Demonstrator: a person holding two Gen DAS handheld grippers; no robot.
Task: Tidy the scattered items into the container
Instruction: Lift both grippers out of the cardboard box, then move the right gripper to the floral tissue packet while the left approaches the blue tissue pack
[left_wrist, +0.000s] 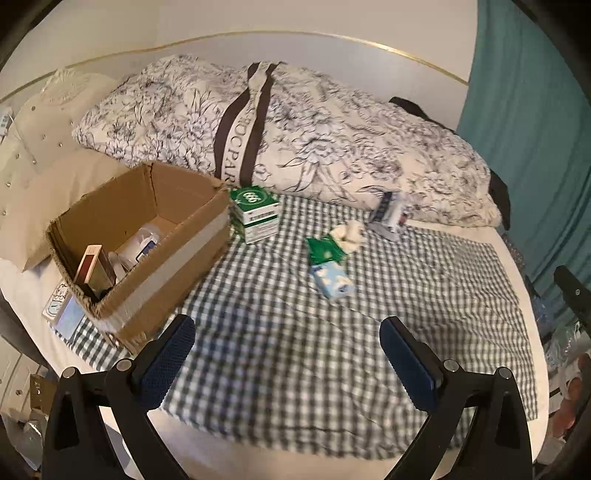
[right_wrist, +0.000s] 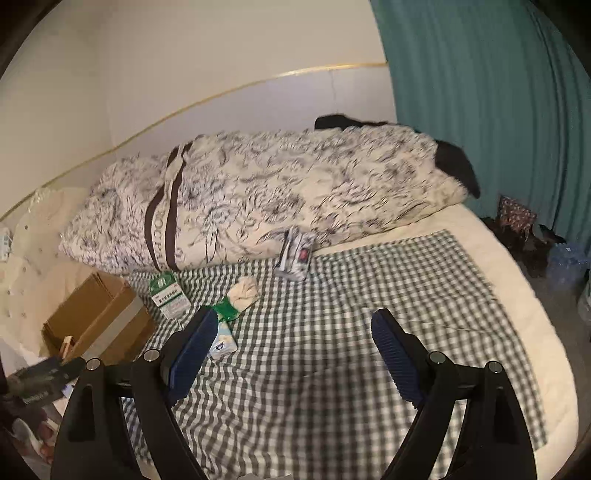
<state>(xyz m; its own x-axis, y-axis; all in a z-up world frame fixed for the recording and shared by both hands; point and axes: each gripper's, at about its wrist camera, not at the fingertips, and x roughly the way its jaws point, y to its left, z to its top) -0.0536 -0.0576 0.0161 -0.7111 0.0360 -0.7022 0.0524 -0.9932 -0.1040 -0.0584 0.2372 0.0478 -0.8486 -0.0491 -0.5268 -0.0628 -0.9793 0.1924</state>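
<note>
Bed (left_wrist: 509, 258) carries a checked cloth (left_wrist: 295, 350), a rolled floral duvet (left_wrist: 332, 147) along the far side, and all task items.

Cardboard box (left_wrist: 147, 236) = the container; stands at the left of the cloth, open, already partly filled: a dark red-and-white carton (left_wrist: 94, 269) leans upright inside, with a pale wrapped item beside it, not identifiable.

Still loose on the cloth, largest first: green-and-white boxes (left_wrist: 256, 214), stacked, just beside the container's right wall; grey-blue packet (left_wrist: 388, 216) against the duvet edge; light blue tissue pack (left_wrist: 334, 284) mid-cloth; green packet (left_wrist: 327, 251) touching it; crumpled white wad (left_wrist: 349, 234) at the green packet's far end.

Left tool (left_wrist: 288, 365): jaws wide apart, nothing held, above bare cloth. Right tool (right_wrist: 291, 354): likewise spread and empty.

Judgement: between picks, roughly mid-task. Next move calls for choosing one loose item; tissue pack lies nearest both tools.

Unclear: box bottom hidden by its near wall; a flat card (left_wrist: 61, 306) sits partly under the box's left corner; motion blur defeats most of the print.
</note>
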